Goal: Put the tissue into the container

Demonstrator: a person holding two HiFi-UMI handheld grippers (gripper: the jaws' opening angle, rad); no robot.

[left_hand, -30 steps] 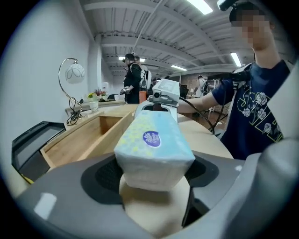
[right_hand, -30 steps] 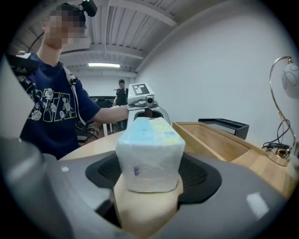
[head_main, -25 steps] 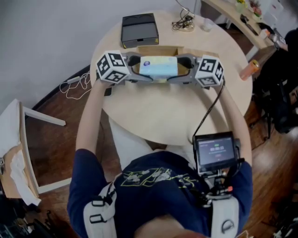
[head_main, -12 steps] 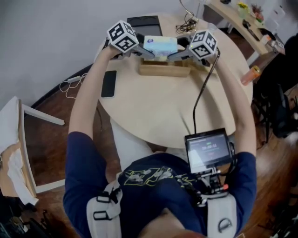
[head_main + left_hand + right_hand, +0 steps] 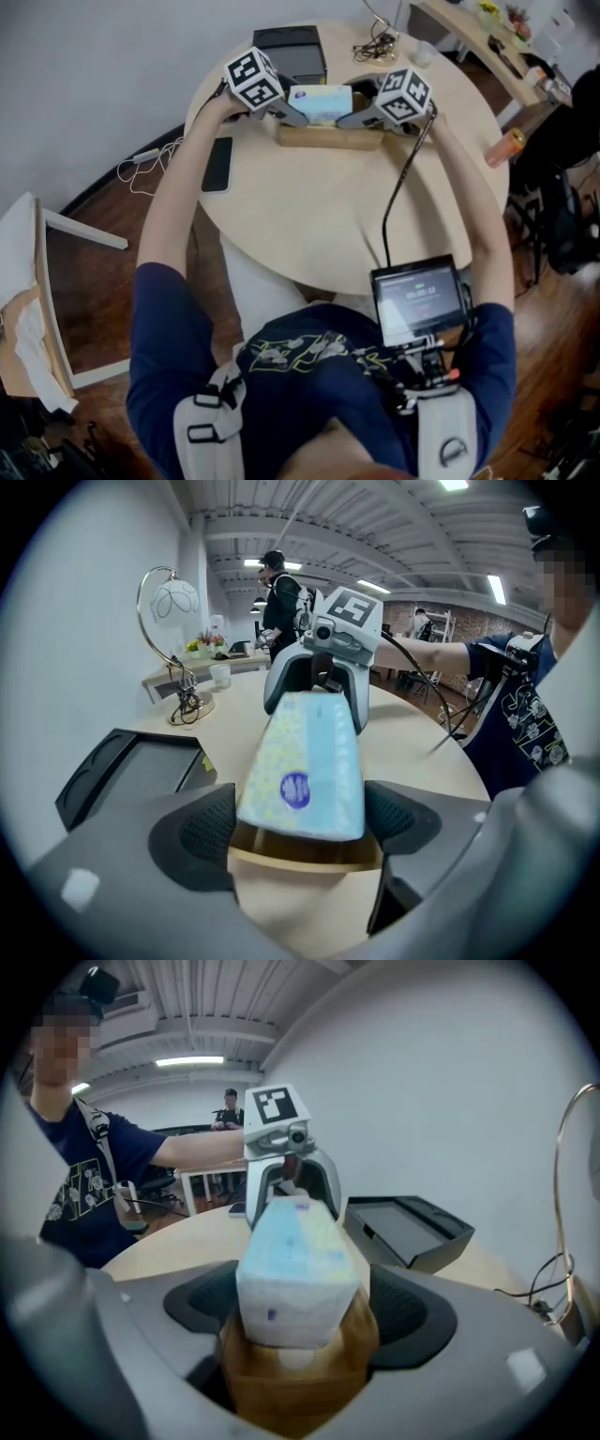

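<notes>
Now | left fingers pinch tissue, label unreadable | right fingers just spreading around it

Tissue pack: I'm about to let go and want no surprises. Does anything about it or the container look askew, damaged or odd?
Nothing stands out. The tissue pack lies lengthwise over the wooden container, lined up with it and not yet fully down inside. No tear or crushing shows on the pack.
</notes>
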